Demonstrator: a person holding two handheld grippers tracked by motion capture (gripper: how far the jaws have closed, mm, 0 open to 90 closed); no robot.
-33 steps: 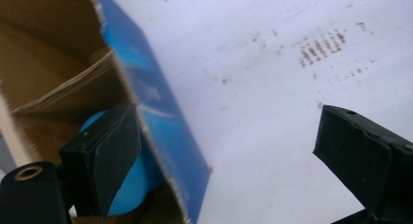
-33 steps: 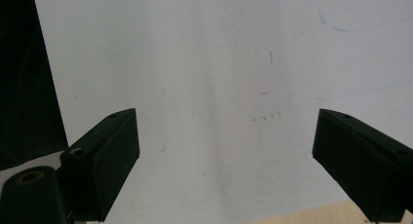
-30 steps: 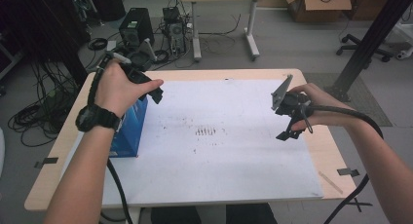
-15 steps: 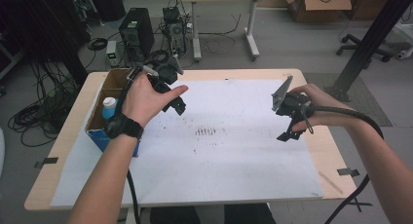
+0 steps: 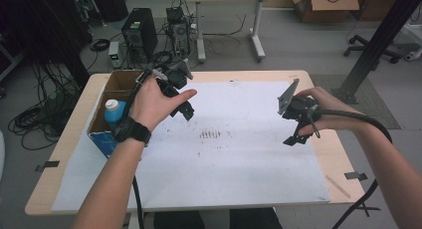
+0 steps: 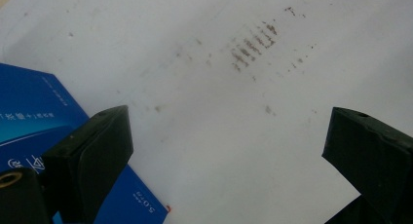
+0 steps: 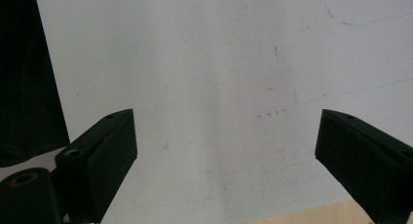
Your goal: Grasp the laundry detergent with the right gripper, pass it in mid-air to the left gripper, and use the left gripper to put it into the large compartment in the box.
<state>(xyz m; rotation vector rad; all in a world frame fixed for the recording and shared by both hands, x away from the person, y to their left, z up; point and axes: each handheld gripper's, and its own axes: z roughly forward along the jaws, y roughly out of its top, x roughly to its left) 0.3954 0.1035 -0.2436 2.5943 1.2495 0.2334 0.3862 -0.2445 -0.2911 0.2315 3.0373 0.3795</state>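
Our left gripper (image 5: 185,109) has its fingers (image 6: 92,151) spread wide and empty, hanging just right of the blue box (image 5: 102,134), whose corner sits beside them, so we judge it is placed to reach the white-capped bottle (image 5: 114,111) standing inside that box. Our right gripper (image 5: 294,137), fingers (image 7: 104,151) also wide with nothing between them, waits well right of the box over the stained white sheet (image 5: 234,159) on the counter (image 5: 59,154).

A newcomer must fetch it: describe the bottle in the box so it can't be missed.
Start at the white sheet that covers the table, then go to its left edge, where an open blue cardboard box stands. Inside is the bottle, blue with a white cap, the box's one visible item.
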